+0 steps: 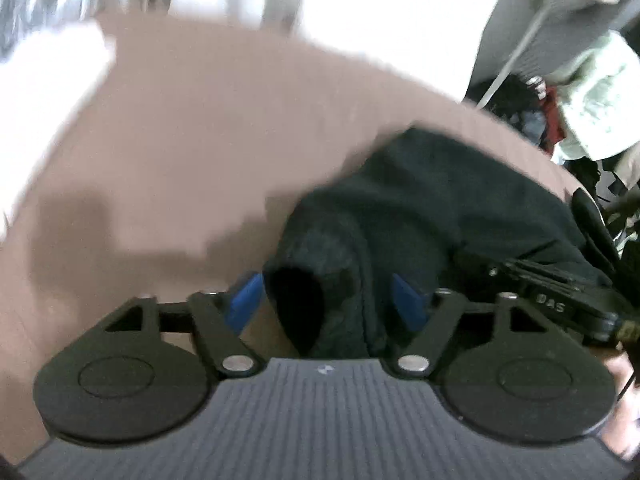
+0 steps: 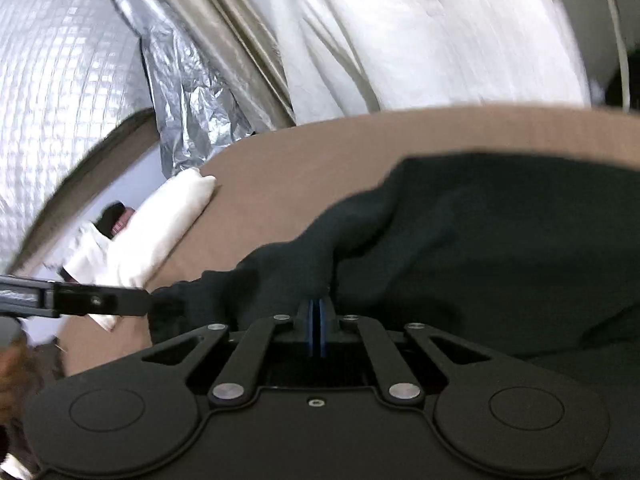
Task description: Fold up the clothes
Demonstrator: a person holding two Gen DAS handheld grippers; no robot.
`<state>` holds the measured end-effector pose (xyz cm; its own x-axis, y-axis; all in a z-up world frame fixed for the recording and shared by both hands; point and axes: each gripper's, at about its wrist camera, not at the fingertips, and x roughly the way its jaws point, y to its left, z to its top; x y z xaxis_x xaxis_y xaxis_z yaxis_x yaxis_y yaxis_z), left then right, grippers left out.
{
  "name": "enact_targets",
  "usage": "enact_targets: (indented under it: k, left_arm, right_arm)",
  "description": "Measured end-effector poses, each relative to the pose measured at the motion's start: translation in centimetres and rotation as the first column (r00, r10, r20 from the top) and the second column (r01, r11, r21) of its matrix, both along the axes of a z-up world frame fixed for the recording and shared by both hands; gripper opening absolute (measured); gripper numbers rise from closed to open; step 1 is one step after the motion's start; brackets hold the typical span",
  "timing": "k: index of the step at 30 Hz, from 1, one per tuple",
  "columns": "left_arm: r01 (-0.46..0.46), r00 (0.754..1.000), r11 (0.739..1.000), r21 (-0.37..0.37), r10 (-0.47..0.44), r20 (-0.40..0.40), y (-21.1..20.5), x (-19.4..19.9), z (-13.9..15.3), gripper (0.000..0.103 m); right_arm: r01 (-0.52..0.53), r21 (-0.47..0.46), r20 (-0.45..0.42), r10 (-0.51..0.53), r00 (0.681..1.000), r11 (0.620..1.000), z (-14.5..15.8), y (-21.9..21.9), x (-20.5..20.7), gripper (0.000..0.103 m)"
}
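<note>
The dark garment (image 2: 500,248) looks soft, thick and floppy — the right gripper (image 2: 319,334) pinches an edge fold, while the left gripper (image 1: 328,300) straddles the cuff with fingers spread, best taken at the hem.

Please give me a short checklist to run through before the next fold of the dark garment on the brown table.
1. Right gripper grip: jaws shut on a ridge of the dark green-black fleece garment: ok.
2. Left gripper grip: jaws open around the garment's cuff-like opening, not clamped: not ok.
3. Garment lying flat: bunched and rumpled on the brown tabletop: not ok.
4. Free room on the table for folding: bare surface left of the garment: ok.
5. White folded cloth at the table edge, apart from the garment: ok.
6. Garment's far edge: blurred in the left view: cannot tell.
</note>
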<state>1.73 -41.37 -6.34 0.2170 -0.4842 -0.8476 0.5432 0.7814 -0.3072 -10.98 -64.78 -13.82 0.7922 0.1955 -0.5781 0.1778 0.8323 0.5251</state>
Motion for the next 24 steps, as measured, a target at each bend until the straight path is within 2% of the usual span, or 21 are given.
enact_targets:
  k: [2,3,5,7,9,10,11,12,13,14,16,18,21,23,24]
  left_arm:
    - [-0.001,0.991,1.0,-0.025,-0.002,-0.137,-0.4,0.9,-2.2,0.073]
    - [0.0,0.984,1.0,-0.025,-0.005,-0.18,-1.0,1.1,-3.3,0.073]
    - [-0.005,0.978,1.0,-0.008,0.004,-0.211,-2.1,1.5,-5.0,0.073]
    - [-0.031,0.982,0.999,0.026,0.035,-0.185,-3.3,2.2,-6.1,0.071]
    - [-0.03,0.992,0.997,0.073,0.039,-0.119,-3.9,2.2,-5.7,0.038]
    - [0.006,0.999,0.991,0.133,0.001,-0.048,-4.5,2.1,-5.4,0.019]
    - [0.051,0.997,0.979,0.196,-0.06,0.043,-5.2,1.6,-4.3,0.015]
    - [0.064,0.981,0.965,0.253,-0.107,0.16,-5.8,0.8,-3.3,0.014]
    - [0.069,0.95,0.948,0.31,-0.158,0.271,-6.3,0.0,-2.3,0.013]
    - [0.063,0.908,0.933,0.353,-0.2,0.367,-6.6,-0.6,-1.2,0.012]
    - [0.02,0.85,0.942,0.335,-0.193,0.49,-6.5,-1.1,1.8,0.011]
    - [-0.044,0.804,0.952,0.302,-0.146,0.577,-6.0,-0.8,4.9,0.01]
    - [-0.124,0.691,0.943,0.308,-0.141,0.709,-5.7,-0.7,8.8,0.01]
    - [-0.15,0.657,0.941,0.303,-0.134,0.742,-5.7,-0.5,10.6,0.01]
    - [-0.156,0.667,0.943,0.293,-0.118,0.736,-5.7,-0.2,11.1,0.01]
  right_arm:
    - [-0.013,0.029,-0.014,0.013,1.0,0.999,-0.4,-0.4,0.1,0.004]
    - [-0.019,0.044,-0.021,0.02,1.0,0.999,-0.6,-0.6,0.2,0.004]
    - [-0.028,0.071,-0.029,0.031,0.999,0.997,-0.9,-1.1,0.3,0.006]
    - [-0.027,0.092,-0.018,0.029,0.999,0.995,-0.7,-1.7,0.0,0.006]
    - [-0.027,0.113,-0.006,0.028,1.0,0.993,-0.4,-2.3,-0.4,0.008]
    - [-0.026,0.123,-0.001,0.027,1.0,0.992,-0.3,-2.7,-0.5,0.009]
    - [-0.026,0.133,0.005,0.026,1.0,0.991,-0.2,-3.0,-0.7,0.011]
    - [-0.026,0.143,0.011,0.025,1.0,0.989,0.0,-3.3,-0.9,0.014]
    - [-0.026,0.154,0.016,0.024,1.0,0.988,0.1,-3.6,-1.0,0.026]
    - [-0.026,0.164,0.022,0.022,1.0,0.986,0.2,-4.0,-1.2,0.045]
    - [-0.026,0.184,0.033,0.02,0.999,0.982,0.5,-4.6,-1.5,0.061]
    - [0.019,0.197,0.058,-0.031,0.998,0.98,1.3,-6.2,-2.4,0.061]
    - [0.115,0.218,0.067,-0.132,0.989,0.969,2.5,-9.3,-4.6,0.061]
    - [0.189,0.19,0.066,-0.204,0.977,0.964,3.6,-11.2,-6.3,0.061]
    - [0.227,0.155,0.061,-0.239,0.969,0.961,4.2,-11.9,-7.2,0.061]
